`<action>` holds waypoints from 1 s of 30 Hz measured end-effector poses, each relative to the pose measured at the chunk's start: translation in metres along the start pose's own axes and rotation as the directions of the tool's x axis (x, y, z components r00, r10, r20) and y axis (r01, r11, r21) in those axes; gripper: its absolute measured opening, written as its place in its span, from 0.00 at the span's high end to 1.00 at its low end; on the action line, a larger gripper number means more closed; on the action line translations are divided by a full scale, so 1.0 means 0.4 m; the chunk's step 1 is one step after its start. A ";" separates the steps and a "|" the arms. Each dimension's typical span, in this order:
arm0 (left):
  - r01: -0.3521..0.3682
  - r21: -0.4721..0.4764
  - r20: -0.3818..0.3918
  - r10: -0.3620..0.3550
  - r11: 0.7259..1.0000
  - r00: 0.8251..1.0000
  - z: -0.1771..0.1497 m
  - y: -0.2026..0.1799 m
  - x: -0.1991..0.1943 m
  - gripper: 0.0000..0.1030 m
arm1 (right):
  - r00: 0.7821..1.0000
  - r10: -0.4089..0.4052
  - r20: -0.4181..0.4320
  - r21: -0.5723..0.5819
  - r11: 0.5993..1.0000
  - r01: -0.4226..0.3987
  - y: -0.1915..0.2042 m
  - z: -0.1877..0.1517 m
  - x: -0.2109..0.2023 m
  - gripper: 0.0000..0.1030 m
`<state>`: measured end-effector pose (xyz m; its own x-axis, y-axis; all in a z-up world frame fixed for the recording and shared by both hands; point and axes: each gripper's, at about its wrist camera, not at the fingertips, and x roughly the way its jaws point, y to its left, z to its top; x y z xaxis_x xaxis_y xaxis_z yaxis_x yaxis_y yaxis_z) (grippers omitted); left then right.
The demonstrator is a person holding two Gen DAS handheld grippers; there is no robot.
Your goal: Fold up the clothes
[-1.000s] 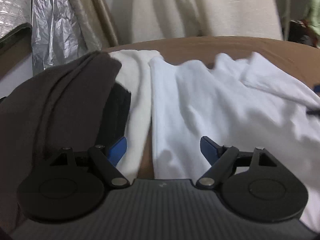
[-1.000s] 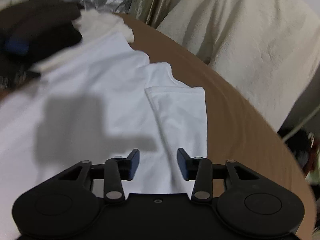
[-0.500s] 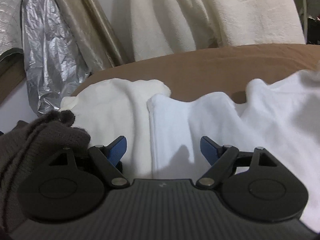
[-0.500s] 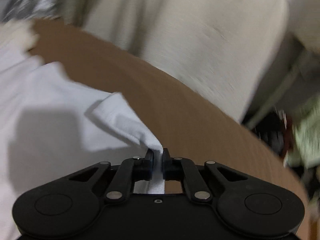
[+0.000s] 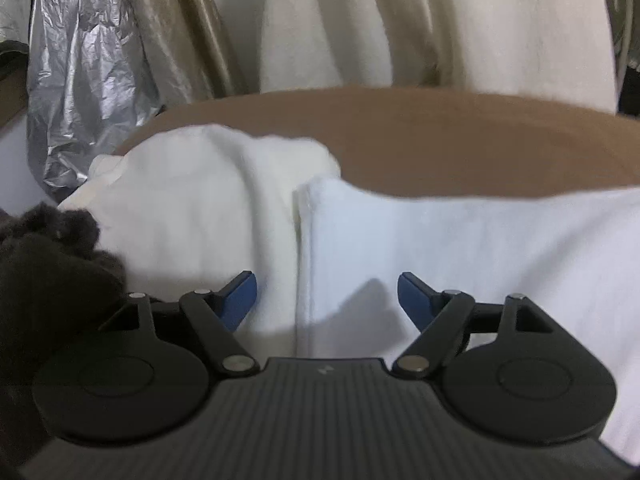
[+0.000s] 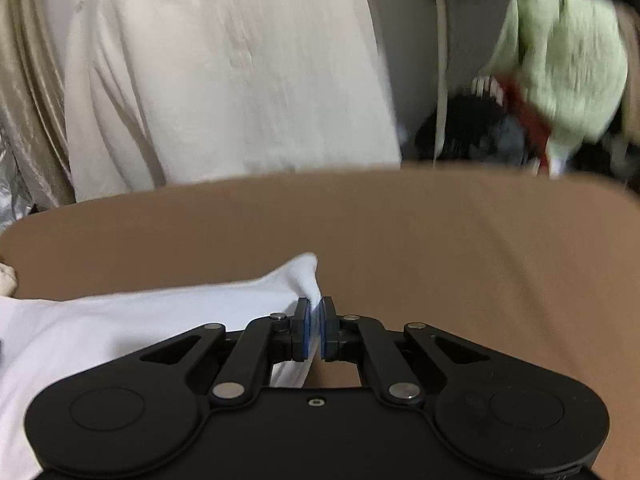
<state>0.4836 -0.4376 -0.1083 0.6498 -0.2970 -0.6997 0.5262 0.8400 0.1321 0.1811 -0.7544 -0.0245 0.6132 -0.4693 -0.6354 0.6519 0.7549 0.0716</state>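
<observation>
A white shirt [image 5: 480,248] lies spread on the brown surface [image 5: 460,140]. My left gripper [image 5: 326,284] hovers over the shirt's left edge, where it meets a cream garment [image 5: 192,200]. Its jaws are wide and closing slightly; the cloth lies under the gap and the pads press on nothing. A dark brown knit garment [image 5: 48,280] sits at the left. In the right wrist view my right gripper [image 6: 315,312] is shut on a corner of the white shirt [image 6: 140,320], which peaks up from the pads over the brown surface [image 6: 440,240].
Crinkled silver foil [image 5: 88,80] and a pale cream cloth [image 5: 400,20] hang behind the far edge. Beyond the edge on the right are a blurred green cloth [image 6: 560,40] and dark objects [image 6: 472,132].
My right gripper went from open over the folded sleeve to shut on its corner and swung right with it. My left gripper moved toward the far edge, and the dark garment slid to the left.
</observation>
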 end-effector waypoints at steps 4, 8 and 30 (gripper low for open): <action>0.108 -0.046 -0.046 -0.110 0.993 0.993 0.017 0.022 0.014 0.24 | 0.995 -0.070 0.065 -0.097 0.992 0.076 0.032 0.028 -0.002 0.96; 0.141 -0.008 -0.067 -0.141 0.990 0.988 0.015 0.017 0.033 0.17 | 0.987 -0.112 0.112 -0.094 0.988 0.123 0.048 0.029 -0.003 0.96; -0.194 0.156 0.077 0.184 0.968 0.980 0.008 -0.070 0.027 0.95 | 0.995 0.071 -0.068 0.077 0.995 -0.066 -0.123 -0.015 0.022 0.53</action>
<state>0.4776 -0.4656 -0.1174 0.7761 -0.1713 -0.6070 0.4689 0.8003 0.3738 0.1517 -0.7927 -0.0382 0.6263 -0.3817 -0.6798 0.6425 0.7465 0.1728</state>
